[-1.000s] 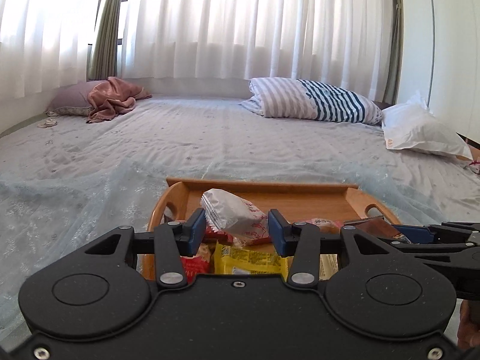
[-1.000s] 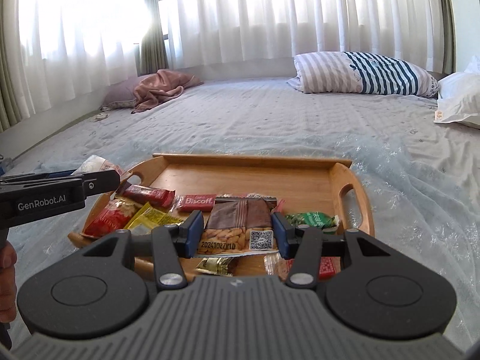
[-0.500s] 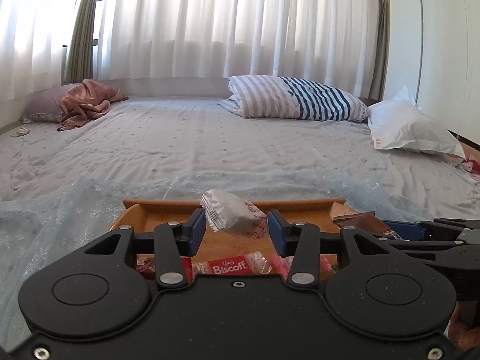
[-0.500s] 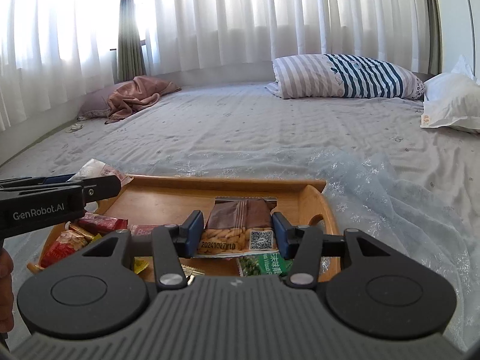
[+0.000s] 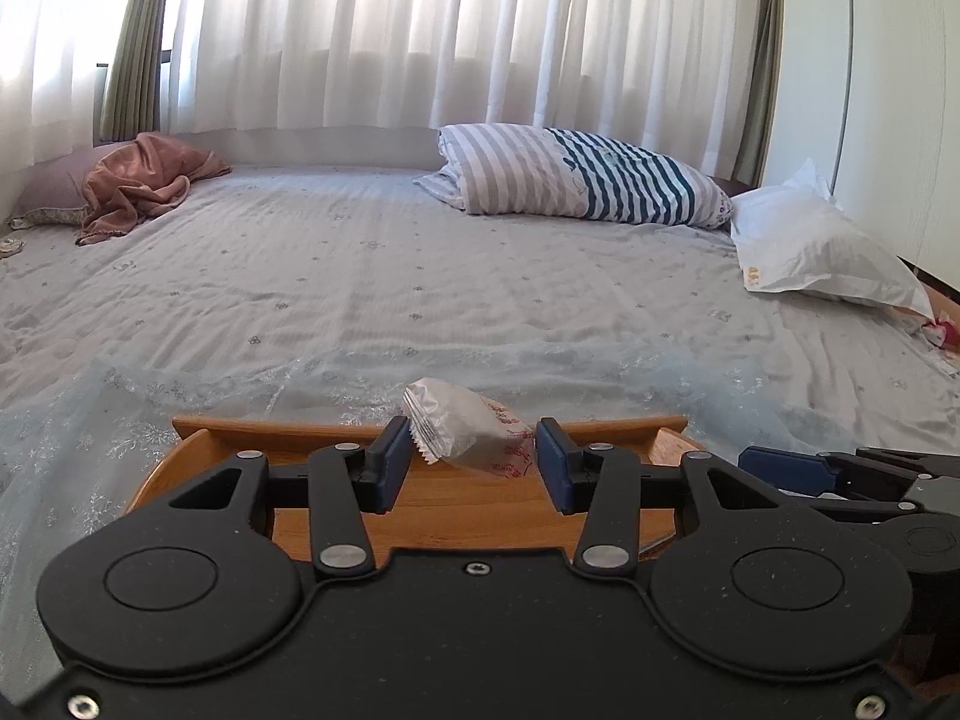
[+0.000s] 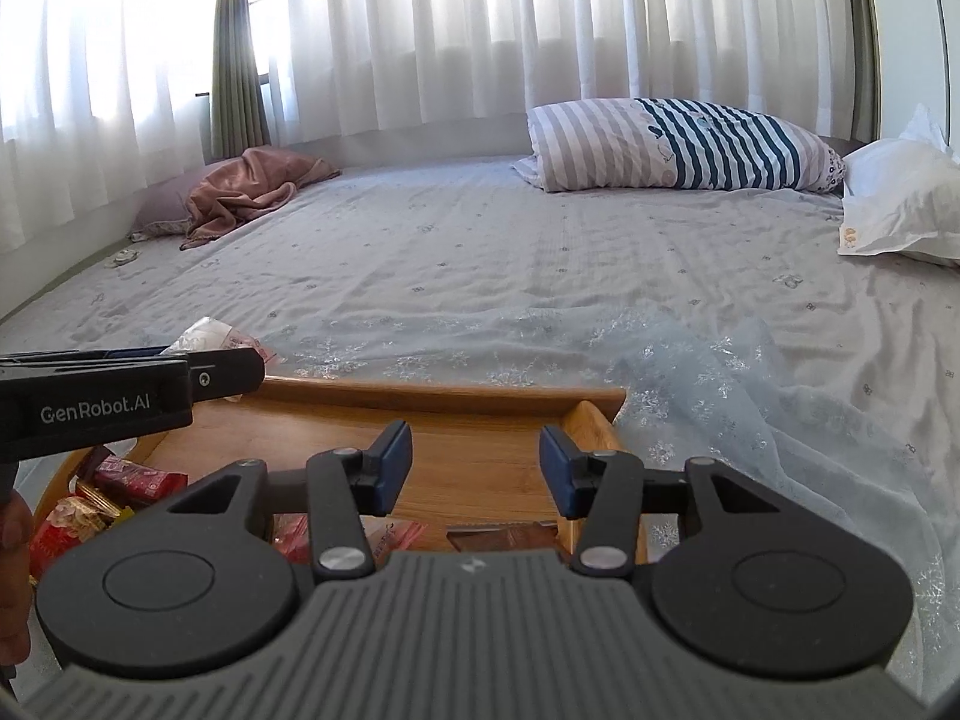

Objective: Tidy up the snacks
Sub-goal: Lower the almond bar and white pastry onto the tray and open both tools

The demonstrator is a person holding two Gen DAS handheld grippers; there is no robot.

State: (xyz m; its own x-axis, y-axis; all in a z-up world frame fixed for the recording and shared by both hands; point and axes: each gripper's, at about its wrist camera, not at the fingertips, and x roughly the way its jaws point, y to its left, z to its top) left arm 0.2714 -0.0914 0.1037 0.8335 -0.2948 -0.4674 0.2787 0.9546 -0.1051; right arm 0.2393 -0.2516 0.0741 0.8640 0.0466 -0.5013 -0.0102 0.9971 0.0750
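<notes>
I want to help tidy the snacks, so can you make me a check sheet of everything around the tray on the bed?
Surface: bed sheet; a sheer blue cloth lies beside the wooden tray.
Job's things: white snack packet held above the tray; brown packet and red packets lie in the tray.
Clutter: pink blanket, striped pillow and white bag at the far side of the bed.
Grippers: left hand-held gripper shut on the white snack packet; right hand-held gripper open, its jaws have just been closing, nothing between them.
Cables: nothing seen.
Surroundings: white curtains over bright windows.
</notes>
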